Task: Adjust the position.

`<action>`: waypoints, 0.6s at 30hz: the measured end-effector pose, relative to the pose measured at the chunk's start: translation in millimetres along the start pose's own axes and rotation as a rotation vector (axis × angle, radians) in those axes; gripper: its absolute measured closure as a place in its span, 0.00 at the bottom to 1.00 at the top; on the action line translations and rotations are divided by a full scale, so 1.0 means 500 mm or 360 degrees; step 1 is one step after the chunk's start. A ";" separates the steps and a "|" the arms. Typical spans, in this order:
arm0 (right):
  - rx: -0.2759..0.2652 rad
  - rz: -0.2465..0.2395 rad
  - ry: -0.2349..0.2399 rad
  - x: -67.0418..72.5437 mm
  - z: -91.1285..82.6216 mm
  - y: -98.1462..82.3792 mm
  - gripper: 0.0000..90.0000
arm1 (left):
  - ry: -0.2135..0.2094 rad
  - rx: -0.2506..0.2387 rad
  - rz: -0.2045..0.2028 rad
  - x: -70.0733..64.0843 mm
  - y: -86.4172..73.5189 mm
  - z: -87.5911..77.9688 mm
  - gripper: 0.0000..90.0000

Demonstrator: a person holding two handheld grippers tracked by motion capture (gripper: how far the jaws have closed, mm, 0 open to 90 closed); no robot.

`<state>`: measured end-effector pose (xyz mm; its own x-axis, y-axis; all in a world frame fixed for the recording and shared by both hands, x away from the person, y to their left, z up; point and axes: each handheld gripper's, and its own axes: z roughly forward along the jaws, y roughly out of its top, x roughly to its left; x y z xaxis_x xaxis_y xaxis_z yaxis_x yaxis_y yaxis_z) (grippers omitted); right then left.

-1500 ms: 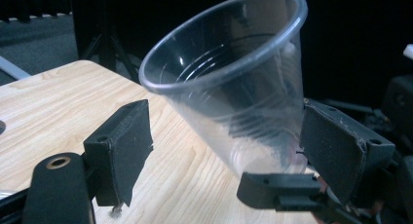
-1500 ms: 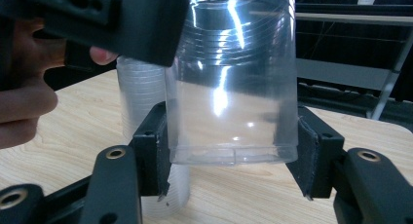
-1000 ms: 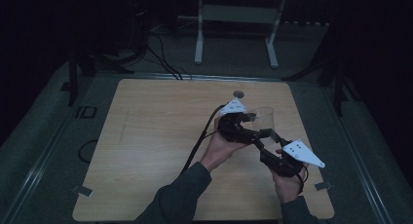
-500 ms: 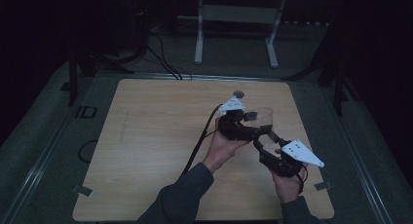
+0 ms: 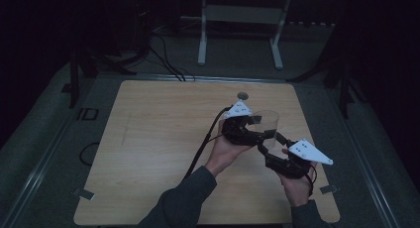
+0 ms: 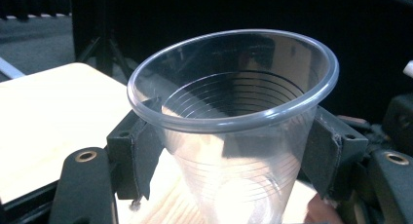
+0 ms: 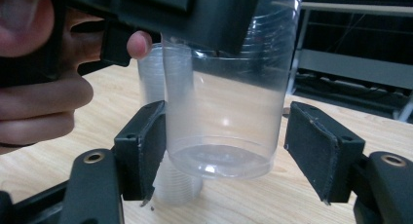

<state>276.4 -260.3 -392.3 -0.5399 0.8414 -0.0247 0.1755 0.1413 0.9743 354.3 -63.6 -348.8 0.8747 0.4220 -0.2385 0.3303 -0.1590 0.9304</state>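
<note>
Cup (image 6: 234, 136) looks like thin clear plastic, light and easy to crush, held above the surface (image 5: 158, 153) with the left gripper (image 6: 229, 156) jaws just closed around its upper wall, while the right gripper (image 7: 224, 156) jaws straddle its base unclenched.

Clear cup (image 7: 221, 121) between parted jaws, above table (image 7: 302, 199)

We see the high view dim, its surroundings nearly black, the table (image 5: 148, 153) faintly lit. Both gripper views are brighter; the cup (image 6: 234, 131) glints, and near edges look perhaps slightly soft.
</note>
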 end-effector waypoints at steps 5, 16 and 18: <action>0.0067 -0.0010 0.0046 0.002 0.004 0.003 0.40 | 0.0068 0.0056 0.0093 -0.008 -0.004 0.005 0.34; 0.0145 0.0021 0.0034 0.003 0.017 0.000 0.44 | 0.0092 0.0064 0.0152 -0.023 -0.007 0.010 0.31; 0.0137 0.0031 0.0025 0.002 0.016 -0.001 0.45 | 0.0076 0.0040 0.0122 -0.023 -0.004 0.010 0.28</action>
<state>282.1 -255.2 -394.4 -0.5483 0.8363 -0.0017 0.2560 0.1698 0.9517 345.5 -72.4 -349.4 0.8800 0.4497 -0.1529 0.2726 -0.2146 0.9379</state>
